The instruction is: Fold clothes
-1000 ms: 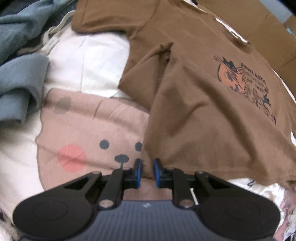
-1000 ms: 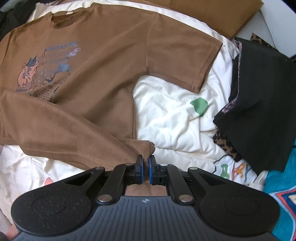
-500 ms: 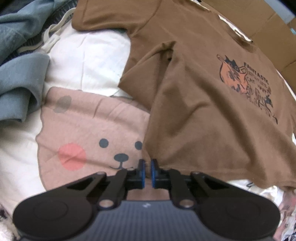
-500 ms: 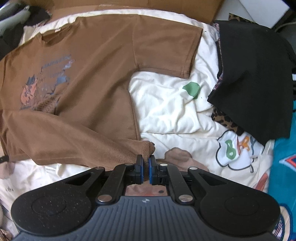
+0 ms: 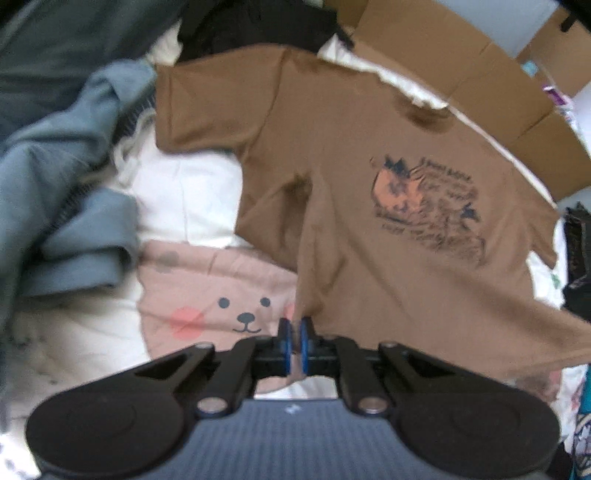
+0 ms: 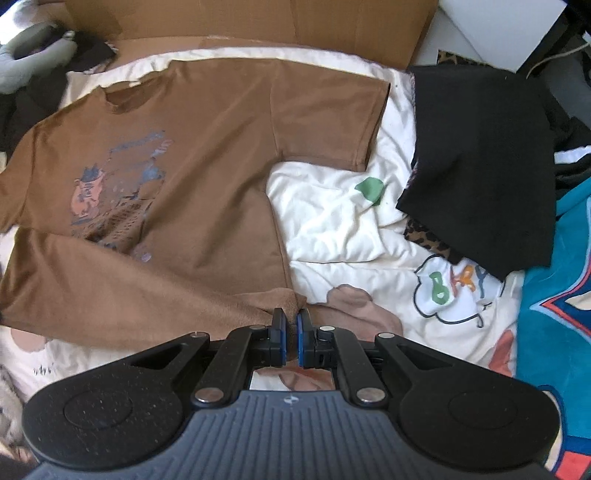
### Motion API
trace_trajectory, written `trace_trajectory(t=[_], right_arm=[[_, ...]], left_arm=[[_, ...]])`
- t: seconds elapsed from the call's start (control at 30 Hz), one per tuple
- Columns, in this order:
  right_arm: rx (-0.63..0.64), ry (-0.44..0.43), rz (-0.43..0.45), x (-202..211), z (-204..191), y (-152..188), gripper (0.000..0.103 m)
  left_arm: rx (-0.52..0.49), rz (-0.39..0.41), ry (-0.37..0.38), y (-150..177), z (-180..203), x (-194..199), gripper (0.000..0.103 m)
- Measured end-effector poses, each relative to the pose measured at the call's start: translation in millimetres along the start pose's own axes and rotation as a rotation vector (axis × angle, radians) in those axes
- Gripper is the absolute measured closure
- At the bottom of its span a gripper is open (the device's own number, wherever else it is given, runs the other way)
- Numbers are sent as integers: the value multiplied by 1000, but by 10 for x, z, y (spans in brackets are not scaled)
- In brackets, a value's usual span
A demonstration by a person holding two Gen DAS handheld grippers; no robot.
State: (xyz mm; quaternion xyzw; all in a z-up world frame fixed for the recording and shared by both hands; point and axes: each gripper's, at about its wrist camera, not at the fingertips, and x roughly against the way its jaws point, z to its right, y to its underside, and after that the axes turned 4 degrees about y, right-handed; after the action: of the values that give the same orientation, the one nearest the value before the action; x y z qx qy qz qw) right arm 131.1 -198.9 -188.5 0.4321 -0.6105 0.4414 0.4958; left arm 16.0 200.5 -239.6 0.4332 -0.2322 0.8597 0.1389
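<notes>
Step in hand: while both bottom corners of the brown T-shirt (image 6: 207,177) are pinched, the hem is being lifted off the bed sheet (image 6: 332,218) to fold it up toward the collar.
Left gripper (image 5: 294,345): jaws nearly together, clamped on the hem corner at lower centre of its view; they have just been closing, with the cloth between them.
Right gripper (image 6: 287,341): jaws nearly together, gripping the other hem corner at lower centre of its view.
T-shirt: spread print-side up across the middle of both views, collar toward the top, next to the cardboard (image 6: 258,18); its lower edge hangs raised between the two grips.
How to do it well: the person should probably keep both corners level and taut, carry them together toward the shoulders, and lay the hem straight.
Risk: the black garment (image 6: 480,158) at right and the grey-blue clothes (image 5: 66,192) at left lie near the sleeves; a wide swing could drag them in.
</notes>
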Motion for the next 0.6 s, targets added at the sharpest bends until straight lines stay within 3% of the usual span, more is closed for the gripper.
trace_trajectory(t=[0.33, 0.6], right_arm=[[89, -55, 6, 367, 149, 334, 99], [149, -81, -25, 495, 185, 501, 99]], left_arm=[[-19, 60, 12, 7, -55, 778, 99], [-44, 70, 48, 114, -3, 1134, 99]])
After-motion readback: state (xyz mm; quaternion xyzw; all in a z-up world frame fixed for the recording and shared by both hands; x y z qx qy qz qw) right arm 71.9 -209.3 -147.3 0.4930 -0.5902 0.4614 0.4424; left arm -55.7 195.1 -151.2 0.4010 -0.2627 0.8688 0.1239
